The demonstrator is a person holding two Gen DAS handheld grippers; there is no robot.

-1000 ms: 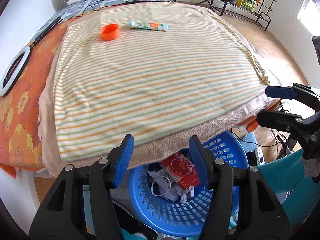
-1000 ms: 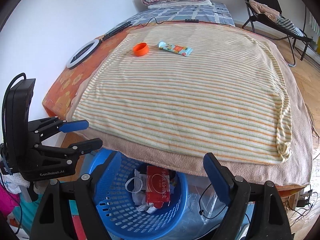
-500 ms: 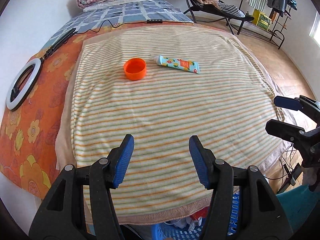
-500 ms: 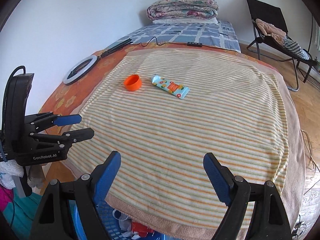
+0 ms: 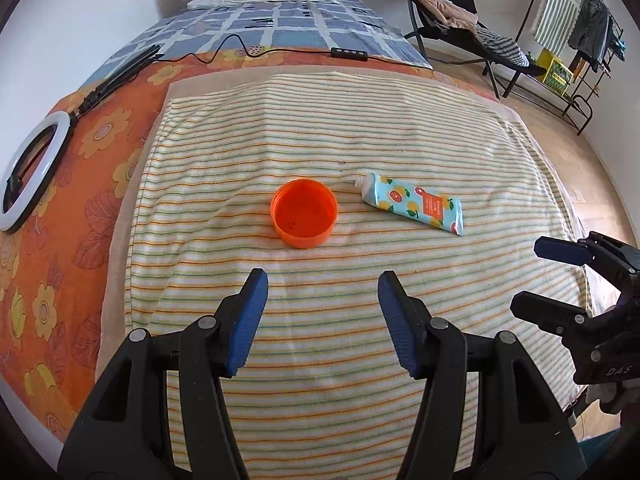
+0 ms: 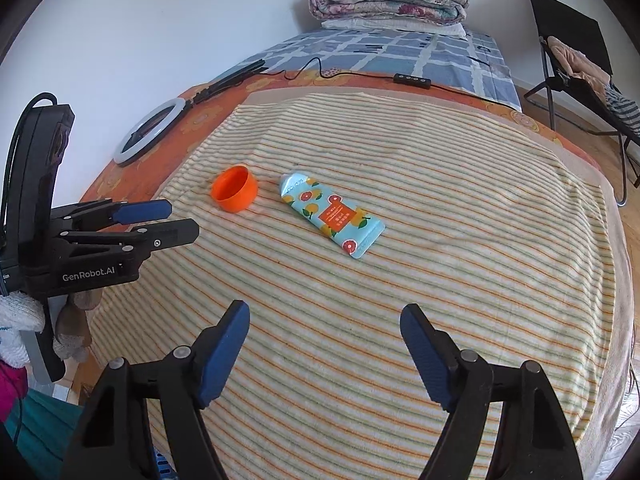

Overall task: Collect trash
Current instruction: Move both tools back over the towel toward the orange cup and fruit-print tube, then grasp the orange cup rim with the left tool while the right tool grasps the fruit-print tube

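left tongs [image 5: 322, 300]: apart, empty, orange cap [image 5: 304, 218] just ahead | right tongs [image 6: 325, 330]: apart, empty, just been closing a little, tube [image 6: 332, 214] ahead | both on striped blanket [image 6: 460, 200]

The print on the tube [image 5: 416, 205] is too small to read in either view, and its cap end is blurred in the left wrist view. The ring light [image 5: 28, 178] is cut off by the left edge of the left wrist view, and the folding chair [image 6: 580, 64] by the right edge of the right wrist view. A small patch of the blue basket [image 6: 162, 465] shows at the bottom of the right wrist view; the rest is hidden behind the right claw [image 6: 324, 350] and the bed [image 6: 400, 420].
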